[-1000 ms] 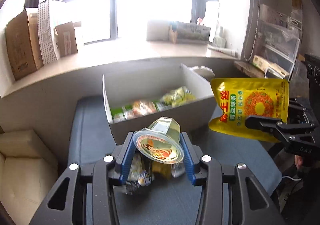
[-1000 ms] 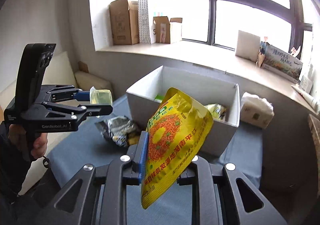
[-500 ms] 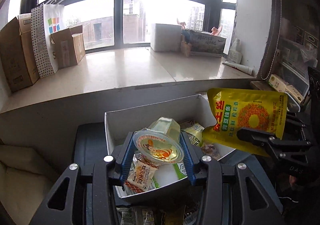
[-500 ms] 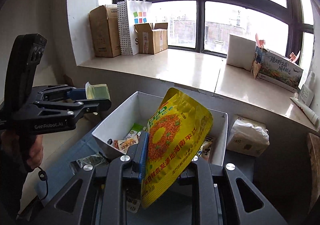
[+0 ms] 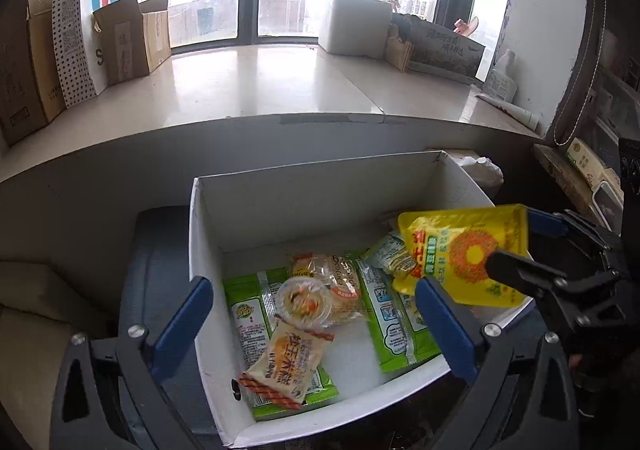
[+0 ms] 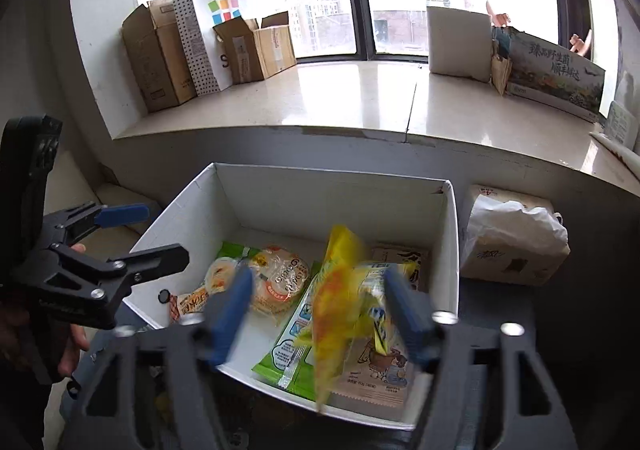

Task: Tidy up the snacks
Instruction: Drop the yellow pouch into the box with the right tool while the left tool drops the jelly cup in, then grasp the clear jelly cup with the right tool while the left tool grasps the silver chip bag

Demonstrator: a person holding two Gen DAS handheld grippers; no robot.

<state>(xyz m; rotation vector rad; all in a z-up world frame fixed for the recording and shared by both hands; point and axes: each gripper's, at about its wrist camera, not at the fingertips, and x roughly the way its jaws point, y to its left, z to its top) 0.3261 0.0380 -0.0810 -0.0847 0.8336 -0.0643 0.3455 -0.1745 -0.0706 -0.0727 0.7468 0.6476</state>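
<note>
Over the white open-topped cardboard box (image 5: pixel 208 234) on the dark blue table top (image 5: pixel 160 250), both pairs of my tongs are opening, their blue pads spread wide and pressing on nothing. My left gripper (image 5: pixel 312 318) hangs above the box's near left corner; the clear plastic jelly cup with a printed foil lid (image 5: pixel 304 302) lies free below it on the snacks inside, resting against a round pale pastry in a clear wrapper (image 5: pixel 340 282), with green flat packets (image 5: pixel 248 314) beneath and an orange-and-cream cracker sachet (image 5: pixel 284 362) just in front. My right gripper (image 6: pixel 320 314) stands over the box's near right side, and the yellow foil pouch with an orange sunburst print (image 6: pixel 340 298) shows between its fingers as a blurred streak, touched by neither pad; in the left view the same pouch (image 5: pixel 460 250) hangs tilted above the right half of the box, beside the right gripper's black fingers (image 5: pixel 520 274). A hand (image 6: pixel 74 338) grips the left tool's handle. Behind, cardboard cartons (image 6: pixel 160 54) and a white paper bag with coloured squares (image 6: pixel 220 22) stand on the pale window ledge (image 6: pixel 360 98); a white plastic bag (image 6: pixel 516 230) sits just right of the box
</note>
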